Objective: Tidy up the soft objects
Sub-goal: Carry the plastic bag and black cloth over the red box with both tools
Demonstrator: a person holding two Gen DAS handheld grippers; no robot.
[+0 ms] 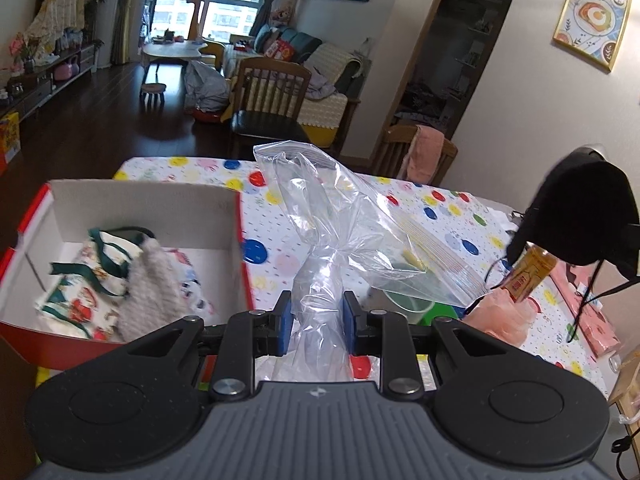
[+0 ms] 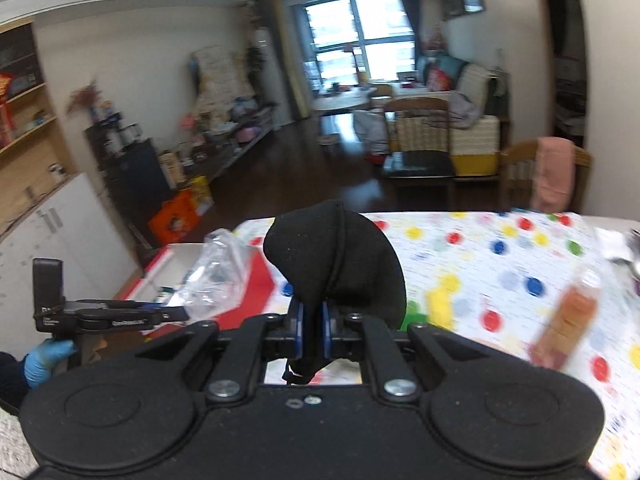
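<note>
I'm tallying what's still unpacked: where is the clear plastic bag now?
The clear plastic bag is pinched in the left hand-held gripper, raised above the table just right of the open cardboard box.

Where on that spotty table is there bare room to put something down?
Bare tablecloth lies beyond the clear plastic bag, toward the chairs. Crowded: the cardboard box on the left holds fabrics; bottle and pink items fill the right.

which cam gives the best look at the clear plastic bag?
Left wrist: the clear plastic bag is sharp and central, pinched in the left gripper, fanning out above the table. The right wrist view shows only a blurred, crumpled part of it at left, near the open box.
</note>
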